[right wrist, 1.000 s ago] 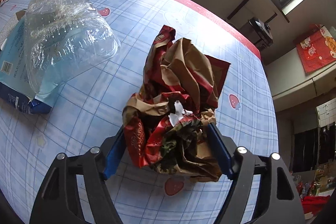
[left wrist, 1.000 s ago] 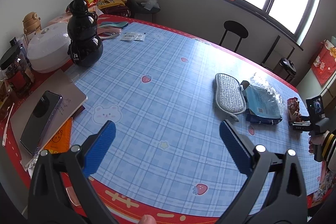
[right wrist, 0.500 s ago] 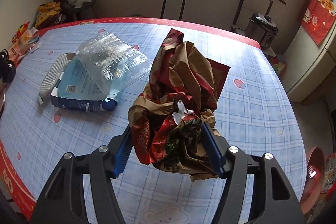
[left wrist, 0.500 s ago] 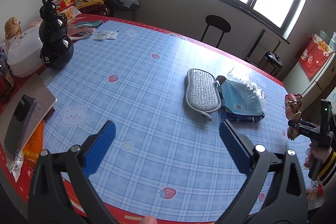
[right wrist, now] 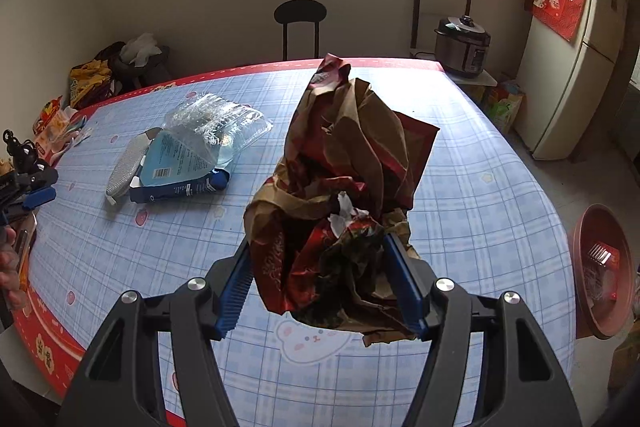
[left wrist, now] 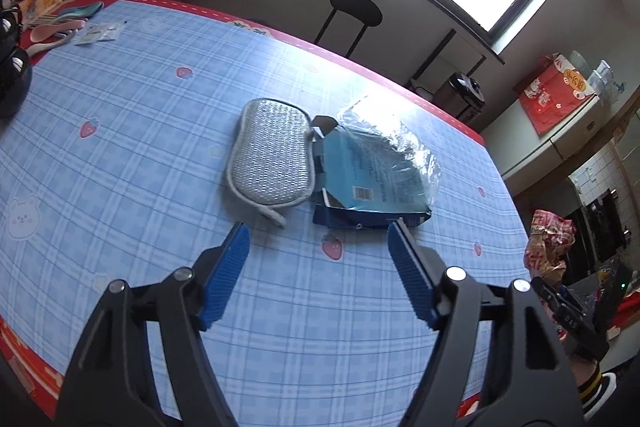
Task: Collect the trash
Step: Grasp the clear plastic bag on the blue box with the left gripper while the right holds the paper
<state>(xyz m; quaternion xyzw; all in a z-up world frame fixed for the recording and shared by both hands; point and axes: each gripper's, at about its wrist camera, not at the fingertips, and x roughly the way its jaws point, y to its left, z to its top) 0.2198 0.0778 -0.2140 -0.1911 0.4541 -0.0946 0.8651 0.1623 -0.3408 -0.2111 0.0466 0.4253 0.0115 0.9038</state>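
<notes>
Wrapper lifted, box and tray next

Our left gripper (left wrist: pixel 318 255) has swung toward the blue box (left wrist: pixel 362 183) and clear tray (left wrist: pixel 394 143), jaws spread; our right gripper (right wrist: pixel 320 277) now carries the crumpled wrapper (right wrist: pixel 340 203) clamped above the table (right wrist: pixel 480 187).

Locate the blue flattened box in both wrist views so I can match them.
Left wrist: blue box sits centre-right on the table, just beyond the open left gripper, with the clear plastic tray on top.
Right wrist: same box lies left of centre, left of the crumpled wrapper held by the right gripper.
Shared landmark: grey scrub pad touching the box.
</notes>
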